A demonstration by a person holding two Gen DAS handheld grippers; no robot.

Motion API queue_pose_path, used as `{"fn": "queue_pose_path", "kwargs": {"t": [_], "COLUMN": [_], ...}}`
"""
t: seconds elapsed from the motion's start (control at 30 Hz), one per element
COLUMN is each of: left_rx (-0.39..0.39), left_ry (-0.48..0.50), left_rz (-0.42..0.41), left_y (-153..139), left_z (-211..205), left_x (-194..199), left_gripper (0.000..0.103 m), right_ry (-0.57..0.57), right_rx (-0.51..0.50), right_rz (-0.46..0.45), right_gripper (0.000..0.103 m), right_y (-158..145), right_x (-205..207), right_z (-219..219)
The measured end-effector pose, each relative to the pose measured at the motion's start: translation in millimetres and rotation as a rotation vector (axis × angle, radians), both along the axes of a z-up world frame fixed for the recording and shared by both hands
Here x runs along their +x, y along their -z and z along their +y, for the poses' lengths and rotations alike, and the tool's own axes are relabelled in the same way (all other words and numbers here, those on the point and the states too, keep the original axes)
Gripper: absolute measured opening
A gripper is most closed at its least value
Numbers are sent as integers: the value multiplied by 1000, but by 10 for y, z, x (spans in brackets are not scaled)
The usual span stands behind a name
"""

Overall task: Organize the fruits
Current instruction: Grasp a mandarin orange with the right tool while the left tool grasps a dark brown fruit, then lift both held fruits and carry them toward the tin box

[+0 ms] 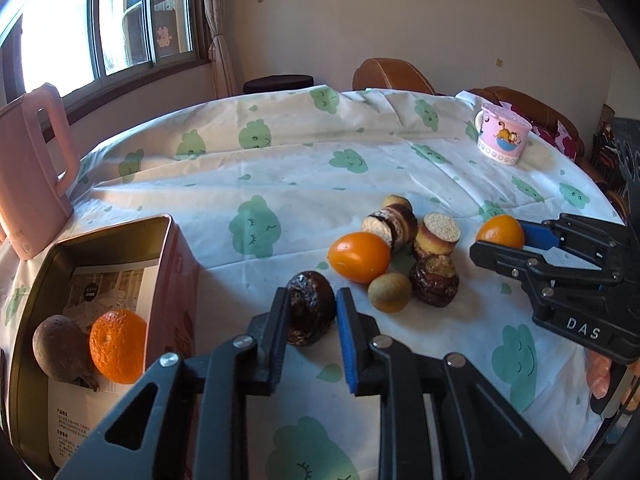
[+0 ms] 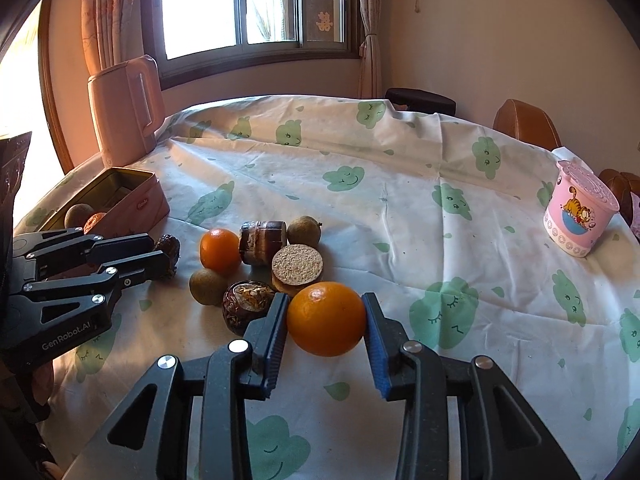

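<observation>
Left wrist view: the left gripper (image 1: 312, 316) straddles a dark wrinkled fruit (image 1: 310, 307) on the table, jaws narrowly apart, contact unclear; the tin (image 1: 120, 236) lies to its left.

Right wrist view: the right gripper (image 2: 325, 320) brackets an orange (image 2: 326, 318), jaws at its sides, grip uncertain.

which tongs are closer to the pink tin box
Left. The left tongs straddle a dark fruit beside the pink tin box; the right tongs straddle an orange further off.

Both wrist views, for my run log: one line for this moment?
left tool: around dark fruit | right tool: around orange | tin: two fruits
</observation>
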State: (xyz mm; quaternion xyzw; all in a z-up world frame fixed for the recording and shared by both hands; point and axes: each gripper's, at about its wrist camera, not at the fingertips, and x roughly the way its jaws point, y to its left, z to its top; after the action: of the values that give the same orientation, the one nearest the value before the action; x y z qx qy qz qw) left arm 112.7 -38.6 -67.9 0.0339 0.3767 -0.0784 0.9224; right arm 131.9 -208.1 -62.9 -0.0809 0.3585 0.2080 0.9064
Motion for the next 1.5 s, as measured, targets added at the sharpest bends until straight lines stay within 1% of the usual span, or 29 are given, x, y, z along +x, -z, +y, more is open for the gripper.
{"fn": "queue_pose_path", "kwargs": {"t": [0.1, 0.13, 0.2, 0.27, 0.3, 0.4, 0.53, 0.7, 0.8, 0.9, 1.03, 1.3, 1.5], "left_rx": [14, 17, 0, -30, -42, -48, -30, -37, -22, -14, -22, -60, -64], "left_ry": [-8, -18, -25, -16, -17, -19, -17, -6, -2, 2, -2, -16, -32], "left_rz": [18, 24, 49, 76, 83, 59, 46, 48, 16, 5, -24, -95, -130], "left_y": [26, 38, 70, 100, 109, 81, 65, 65, 25, 10, -30, -121, -156], "left_z": [-14, -8, 27, 65, 83, 87, 62, 64, 37, 20, 40, 99, 117], "left_x": [33, 41, 77, 114, 121, 80, 61, 69, 19, 4, -37, -162, -213], "left_gripper": [32, 37, 38, 36, 26, 22, 22, 22, 21, 21, 21, 21, 21], "right_ry": [-1, -2, -7, -6, -7, -4, -2, -3, -3, -2, -3, -10, -10], "right_rx": [-5, -9, -15, -19, -18, -11, -11, -19, -17, -10, -3, 11, 22], "right_rz": [-8, -11, -17, -22, -22, -23, -29, -28, -36, -42, -54, -91, -126], "right_gripper": [38, 38, 38, 38, 38, 38, 38, 38, 38, 38, 38, 38, 38], "right_y": [-6, -7, -8, -10, -11, -13, -18, -18, -25, -33, -46, -87, -122], "right_x": [-3, -9, -20, -26, -27, -30, -33, -40, -54, -57, -76, -123, -169], "right_z": [10, 11, 23, 28, 27, 15, 17, 21, 20, 8, 2, -7, -23]}}
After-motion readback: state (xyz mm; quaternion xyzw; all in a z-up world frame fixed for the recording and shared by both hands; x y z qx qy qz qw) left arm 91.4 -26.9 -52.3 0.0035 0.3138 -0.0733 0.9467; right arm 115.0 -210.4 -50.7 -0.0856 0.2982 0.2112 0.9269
